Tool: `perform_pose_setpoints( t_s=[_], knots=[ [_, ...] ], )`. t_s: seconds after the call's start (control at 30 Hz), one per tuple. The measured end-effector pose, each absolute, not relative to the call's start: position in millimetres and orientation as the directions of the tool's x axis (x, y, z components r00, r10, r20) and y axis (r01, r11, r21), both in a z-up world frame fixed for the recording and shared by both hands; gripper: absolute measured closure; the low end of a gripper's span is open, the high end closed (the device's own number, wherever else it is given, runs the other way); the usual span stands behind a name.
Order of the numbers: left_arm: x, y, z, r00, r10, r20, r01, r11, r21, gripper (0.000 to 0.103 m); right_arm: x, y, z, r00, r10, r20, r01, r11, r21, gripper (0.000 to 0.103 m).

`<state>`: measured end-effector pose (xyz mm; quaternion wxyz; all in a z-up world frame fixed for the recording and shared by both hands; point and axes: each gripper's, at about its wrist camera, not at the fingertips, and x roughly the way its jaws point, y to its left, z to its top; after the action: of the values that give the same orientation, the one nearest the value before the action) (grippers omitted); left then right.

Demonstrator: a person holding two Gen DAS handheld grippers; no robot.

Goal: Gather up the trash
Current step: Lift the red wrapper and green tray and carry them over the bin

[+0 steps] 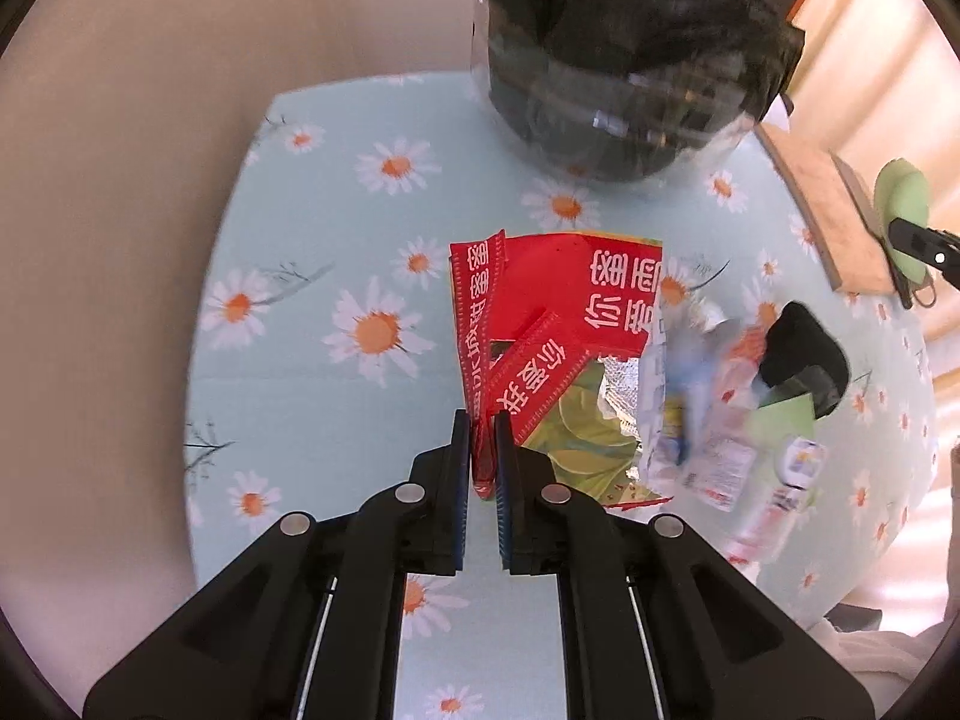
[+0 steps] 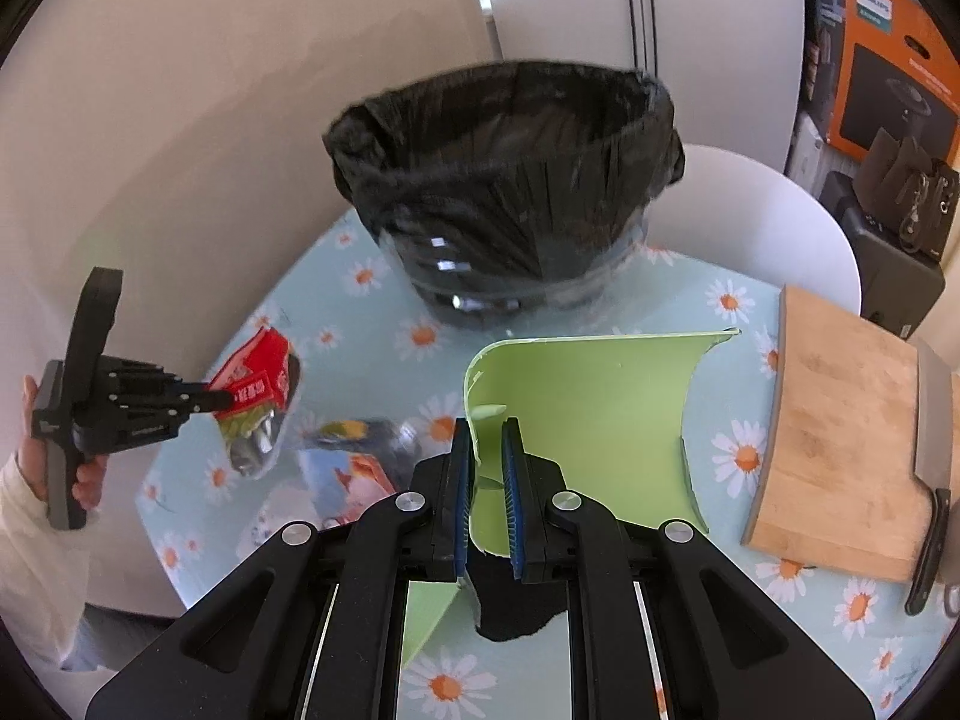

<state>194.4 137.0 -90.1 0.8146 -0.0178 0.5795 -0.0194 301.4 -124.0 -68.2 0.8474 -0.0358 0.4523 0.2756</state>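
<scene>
Left gripper: left gripper is pinching a red snack wrapper by its torn edge, jaws closed on it, and the wrapper is hanging clear of the table.
Right gripper: right gripper is clamping the rim of a green dustpan, which is tilting above the cloth.
Bin: trash bin, lined with a black bag, is standing at the far edge of the table, mouth open and facing up.
Doing it well: judging by the thin pinch, the wrapper is likely needing a steady carry until it is fully over the bin's mouth before letting go; the dustpan should be kept out of its path.
Leftover trash: blurred wrappers are lying just beside the red one.
Surface: daisy-print tablecloth is covering the table.
Room: wooden cutting board with a knife is lying at the right; an orange box is standing behind.
</scene>
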Motion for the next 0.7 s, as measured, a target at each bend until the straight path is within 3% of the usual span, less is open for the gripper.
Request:
perform_pose_setpoints(
  t_s=[0.7],
  knots=[
    [224.4, 119.5, 38.4, 0.527, 0.001, -0.850, 0.052, 0.998, 0.033, 0.095, 323.1, -123.0, 13.6, 0.540, 0.560, -0.628, -0.573, 0.792, 0.213, 0.094]
  ],
)
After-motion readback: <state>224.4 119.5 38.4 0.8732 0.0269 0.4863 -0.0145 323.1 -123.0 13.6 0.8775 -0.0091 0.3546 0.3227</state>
